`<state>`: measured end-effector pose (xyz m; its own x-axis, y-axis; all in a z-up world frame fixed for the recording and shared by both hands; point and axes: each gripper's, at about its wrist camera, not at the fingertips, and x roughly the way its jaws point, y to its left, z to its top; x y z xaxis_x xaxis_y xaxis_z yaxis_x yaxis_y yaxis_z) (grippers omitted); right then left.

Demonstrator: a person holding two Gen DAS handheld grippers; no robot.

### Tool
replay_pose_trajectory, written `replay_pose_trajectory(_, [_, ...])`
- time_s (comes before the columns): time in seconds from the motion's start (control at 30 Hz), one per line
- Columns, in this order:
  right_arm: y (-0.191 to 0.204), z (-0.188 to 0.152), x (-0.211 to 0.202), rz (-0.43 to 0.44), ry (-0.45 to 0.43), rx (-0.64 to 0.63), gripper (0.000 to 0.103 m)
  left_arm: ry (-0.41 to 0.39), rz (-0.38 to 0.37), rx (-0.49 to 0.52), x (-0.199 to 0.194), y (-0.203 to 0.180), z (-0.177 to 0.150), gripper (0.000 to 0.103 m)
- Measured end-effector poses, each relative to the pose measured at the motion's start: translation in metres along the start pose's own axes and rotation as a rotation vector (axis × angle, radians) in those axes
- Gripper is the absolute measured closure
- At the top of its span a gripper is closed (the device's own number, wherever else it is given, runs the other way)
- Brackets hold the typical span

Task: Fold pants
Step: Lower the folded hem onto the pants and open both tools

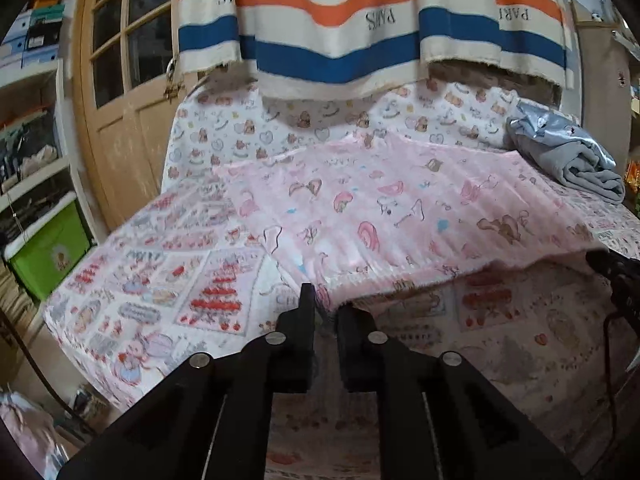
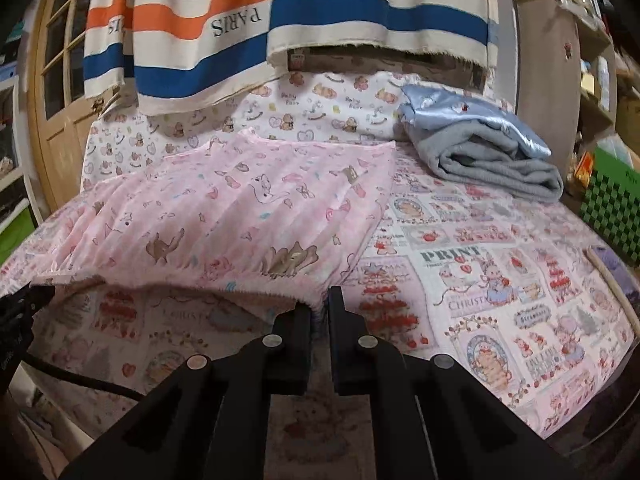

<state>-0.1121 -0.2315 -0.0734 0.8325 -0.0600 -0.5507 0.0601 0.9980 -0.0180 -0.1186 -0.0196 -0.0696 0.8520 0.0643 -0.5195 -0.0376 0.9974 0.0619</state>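
Pinching the near hem of the pink printed pants (image 1: 384, 208), the left tool (image 1: 325, 304) has its two black fingers (image 1: 306, 312) drawn close together with the cloth's near left corner caught between them, so that the hem hangs raised above the patterned sheet (image 1: 160, 280) covering the counter. From this left wrist view the pants spread away toward the far side, their far part lying flat on the sheet, while the near hem sags in a shallow arc toward the other tool (image 1: 612, 276), which shows as a dark shape at the right edge under the cloth's opposite corner. A folded grey and blue blanket (image 1: 568, 152) rests at the far right, apart from the pants, and a striped cloth (image 1: 360, 20) printed with PARIS hangs behind the counter; a wooden door (image 1: 120, 80) stands at the left, with a green bin (image 1: 48, 248) below the shelves. In the right wrist view the right tool (image 2: 320, 308) is likewise clamped on the pants (image 2: 240, 208), its fingers (image 2: 338, 312) nearly together on the near right corner of the hem, lifted off the sheet (image 2: 500, 280). The left tool (image 2: 24, 308) appears dark at the left edge beneath the far end of the same hem. The blanket (image 2: 492, 160) lies beyond and to the right, close to the pants' far corner, and the striped cloth (image 2: 280, 20) hangs above.
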Motion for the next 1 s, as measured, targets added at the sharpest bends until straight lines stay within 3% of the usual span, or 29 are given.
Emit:
replay_pose_trajectory(0.13, [-0.002,-0.003,-0.002,0.021,-0.006,-0.002,0.092,0.02,-0.019,-0.021,0.0,0.006,-0.006,0.075])
replay_pose_trajectory(0.2, [-0.006,-0.007,-0.005,0.005,-0.012,0.017,0.078,0.007,-0.03,-0.03,-0.002,0.009,-0.012,0.071])
replay_pose_trajectory(0.27, [-0.009,-0.011,-0.013,-0.023,-0.047,0.035,0.049,-0.012,-0.029,-0.017,-0.009,0.01,-0.015,0.054])
replay_pose_trajectory(0.4, [-0.003,-0.019,-0.036,-0.033,-0.143,-0.037,0.048,-0.061,-0.035,-0.005,-0.024,0.016,-0.02,0.046])
replay_pose_trajectory(0.53, [0.013,-0.019,-0.058,0.049,-0.225,-0.104,0.048,-0.14,0.009,-0.006,-0.041,0.03,-0.023,0.026])
replay_pose_trajectory(0.63, [0.031,-0.015,-0.069,0.113,-0.277,-0.161,0.048,-0.155,0.061,-0.042,-0.047,0.047,-0.022,0.026])
replay_pose_trajectory(0.8, [0.074,-0.006,-0.072,0.247,-0.292,-0.276,0.048,-0.185,0.122,-0.112,-0.054,0.078,-0.021,0.025])
replay_pose_trajectory(1.0, [0.127,-0.008,-0.072,0.393,-0.299,-0.407,0.062,-0.2,0.192,-0.153,-0.055,0.105,-0.026,0.024])
